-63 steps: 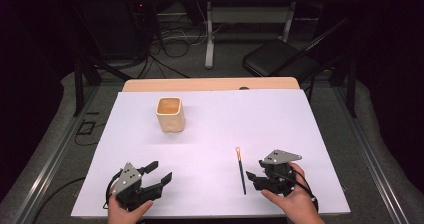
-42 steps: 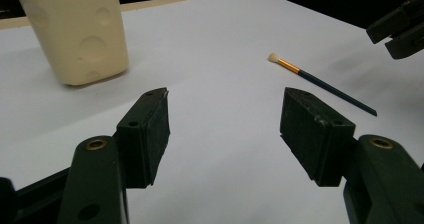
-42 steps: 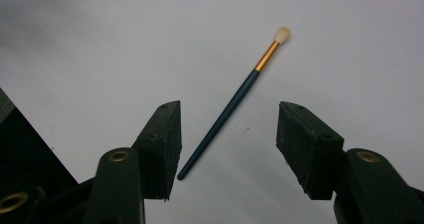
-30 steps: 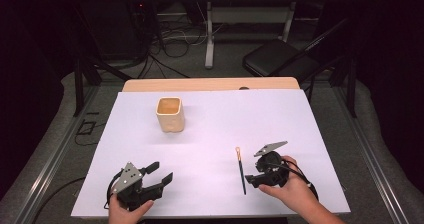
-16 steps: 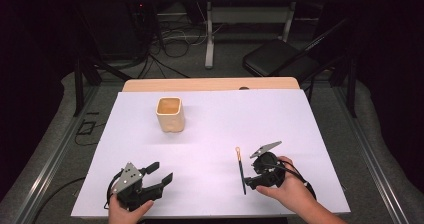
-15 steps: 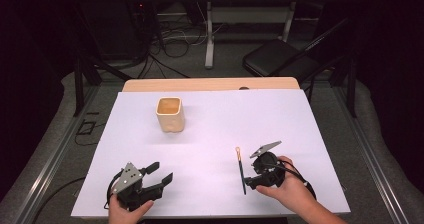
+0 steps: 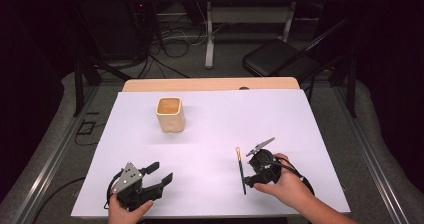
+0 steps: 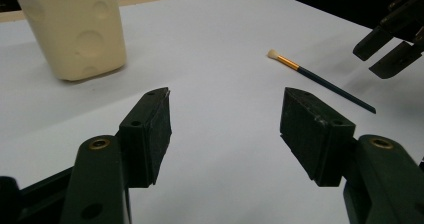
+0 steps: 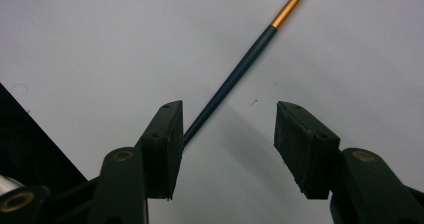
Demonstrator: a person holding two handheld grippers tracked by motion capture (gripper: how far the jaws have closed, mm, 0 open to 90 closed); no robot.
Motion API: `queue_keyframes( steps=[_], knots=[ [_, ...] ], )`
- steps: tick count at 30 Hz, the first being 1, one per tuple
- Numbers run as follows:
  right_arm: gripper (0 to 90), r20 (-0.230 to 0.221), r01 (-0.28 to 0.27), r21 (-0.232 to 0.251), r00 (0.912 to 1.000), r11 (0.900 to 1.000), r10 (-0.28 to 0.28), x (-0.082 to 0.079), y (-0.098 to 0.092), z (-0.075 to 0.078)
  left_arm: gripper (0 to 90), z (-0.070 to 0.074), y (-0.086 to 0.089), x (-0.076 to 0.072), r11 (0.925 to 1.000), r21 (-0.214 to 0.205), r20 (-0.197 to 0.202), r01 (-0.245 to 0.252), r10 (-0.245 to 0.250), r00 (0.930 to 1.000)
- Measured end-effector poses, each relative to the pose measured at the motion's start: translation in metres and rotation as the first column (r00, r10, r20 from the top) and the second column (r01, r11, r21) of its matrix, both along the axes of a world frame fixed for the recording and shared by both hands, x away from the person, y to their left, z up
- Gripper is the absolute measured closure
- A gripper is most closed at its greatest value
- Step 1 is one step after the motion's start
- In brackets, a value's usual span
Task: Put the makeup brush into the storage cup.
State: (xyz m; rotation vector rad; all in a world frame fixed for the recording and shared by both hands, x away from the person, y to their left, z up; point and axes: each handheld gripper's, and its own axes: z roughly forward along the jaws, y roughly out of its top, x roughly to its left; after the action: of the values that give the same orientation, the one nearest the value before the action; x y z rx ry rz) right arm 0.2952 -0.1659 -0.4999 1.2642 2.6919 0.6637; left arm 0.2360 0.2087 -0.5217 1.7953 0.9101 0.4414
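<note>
A thin paintbrush [image 7: 241, 168] with a dark handle, gold ferrule and pale tip lies on the white table sheet [image 7: 215, 129], tip toward the far side. My right gripper [image 7: 250, 176] hovers just right of it, tilted down at it, open. In the right gripper view the paintbrush [image 9: 240, 74] runs from the upper right down behind my left finger [image 9: 162, 144], with the right gripper [image 9: 227, 134] open over it and no pad on it. My left gripper [image 7: 162, 170] rests open near the front left. In its own view the left gripper [image 8: 225, 114] is empty, and the paintbrush [image 8: 320, 81] lies ahead.
A cream cup [image 7: 170, 114] stands upright toward the back left of the sheet; the cup [image 8: 75, 29] looms at the upper left in the left gripper view. A black chair [image 7: 280, 59] and cables sit on the floor beyond the table.
My right gripper has tipped over and shifted left, closer to the paintbrush. The left gripper, cup and paintbrush have stayed put.
</note>
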Motion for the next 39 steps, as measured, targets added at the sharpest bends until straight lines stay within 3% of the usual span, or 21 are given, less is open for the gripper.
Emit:
queue_keyframes(
  steps=[1,3,8,9,10,11,15,25,27,29,31,33,35,39],
  knots=[
    [45.5,0.013,0.008,0.016,0.9999,0.9998,-0.008,0.0,0.001,-0.002,36.8,0.0,0.0,0.0,1.0,0.005,0.0,0.0,0.0,1.0],
    [45.8,-0.01,0.001,-0.008,0.9999,1.0,-0.001,0.002,0.002,0.001,36.8,0.0,0.0,0.0,1.0,0.004,-0.001,0.001,-0.001,1.0],
    [46.1,-0.01,0.012,0.005,0.9999,0.9999,-0.012,0.007,0.004,-0.001,36.8,0.0,0.001,0.0,1.0,0.003,-0.002,0.001,-0.001,1.0],
    [46.1,-0.045,0.011,-0.023,0.9989,0.9997,-0.012,0.009,0.004,0.002,36.8,0.0,0.001,0.0,1.0,0.003,-0.003,0.001,-0.001,1.0],
    [46.1,-0.034,0.018,-0.006,0.9993,0.9998,-0.018,0.01,0.004,0.001,36.8,0.0,0.001,0.0,1.0,0.003,-0.003,0.0,0.0,1.0],
    [46.1,-0.051,0.005,-0.028,0.9987,0.9996,-0.006,0.011,0.004,0.003,36.8,0.0,0.001,0.0,1.0,0.003,-0.003,0.0,0.0,1.0],
    [46.2,-0.071,0.012,-0.039,0.9974,0.9992,-0.015,0.014,0.006,0.004,36.8,0.0,0.0,0.0,1.0,0.001,-0.004,0.0,0.0,1.0],
    [46.8,-0.089,0.01,-0.054,0.996,0.9985,-0.015,0.019,0.01,0.004,36.8,0.0,0.0,0.0,1.0,0.0,-0.006,0.0,0.0,1.0],
    [48.0,-0.117,0.013,-0.07,0.9929,0.9974,-0.022,0.021,0.011,0.005,36.8,0.0,0.0,0.0,1.0,0.0,-0.006,0.0,0.0,1.0],
    [48.1,-0.1,0.022,-0.051,0.9946,0.9985,-0.027,0.021,0.012,0.003,36.8,0.0,0.0,0.0,1.0,0.001,-0.006,0.0,0.0,1.0],
    [48.2,-0.12,0.014,-0.083,0.9925,0.9965,-0.023,0.023,0.011,0.005,36.8,0.0,0.001,0.0,1.0,0.005,-0.006,0.001,-0.001,1.0],
    [48.2,-0.108,0.028,-0.062,0.9935,0.9977,-0.034,0.025,0.012,0.003,36.8,0.0,0.001,0.001,1.0,0.006,-0.006,0.001,-0.001,1.0],
    [48.2,-0.131,0.015,-0.094,0.991,0.9954,-0.027,0.028,0.011,0.006,36.8,0.0,0.001,0.001,1.0,0.004,-0.007,0.002,-0.002,1.0],
    [48.4,-0.126,0.028,-0.081,0.9913,0.9963,-0.038,0.03,0.011,0.004,36.8,0.0,0.001,0.001,1.0,0.007,-0.01,0.003,-0.003,1.0]
  ],
)
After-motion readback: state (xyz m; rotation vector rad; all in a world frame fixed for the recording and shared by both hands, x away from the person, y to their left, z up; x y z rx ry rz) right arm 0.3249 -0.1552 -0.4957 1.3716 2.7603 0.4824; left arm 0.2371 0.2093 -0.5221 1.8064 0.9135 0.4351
